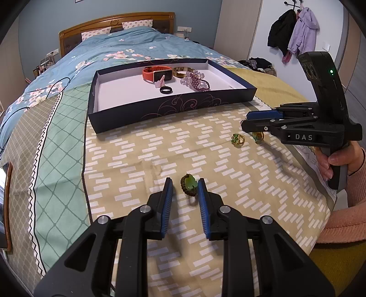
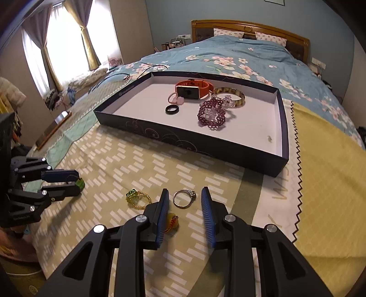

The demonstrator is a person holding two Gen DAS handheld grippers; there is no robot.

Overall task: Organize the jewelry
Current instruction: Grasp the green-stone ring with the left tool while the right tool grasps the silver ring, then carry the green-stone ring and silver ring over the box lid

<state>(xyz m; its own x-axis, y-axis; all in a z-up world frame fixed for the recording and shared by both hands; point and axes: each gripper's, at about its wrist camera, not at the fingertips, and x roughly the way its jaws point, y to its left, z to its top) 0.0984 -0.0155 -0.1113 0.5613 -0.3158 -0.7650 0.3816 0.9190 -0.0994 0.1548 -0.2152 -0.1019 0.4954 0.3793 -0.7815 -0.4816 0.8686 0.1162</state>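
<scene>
At the lower centre of each view, both tongs are open and hold nothing, so the left tongs (image 1: 185, 186) should close gently around the green pendant ring (image 1: 189, 185), while the right tongs (image 2: 185, 197) wait at the silver ring (image 2: 183, 198).

Blue walls (image 2: 169, 20), wooden headboard (image 2: 249, 26), curtained window (image 2: 64, 38)

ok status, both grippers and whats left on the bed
Left gripper open around green pendant. Right gripper open around silver ring. Two beaded rings loose; box path clear.

Both wrist cameras look forward along their jaws, low over the bedspread (image 1: 137, 160); both views share the tray (image 1: 160, 109) (image 2: 183, 139) ahead.
</scene>
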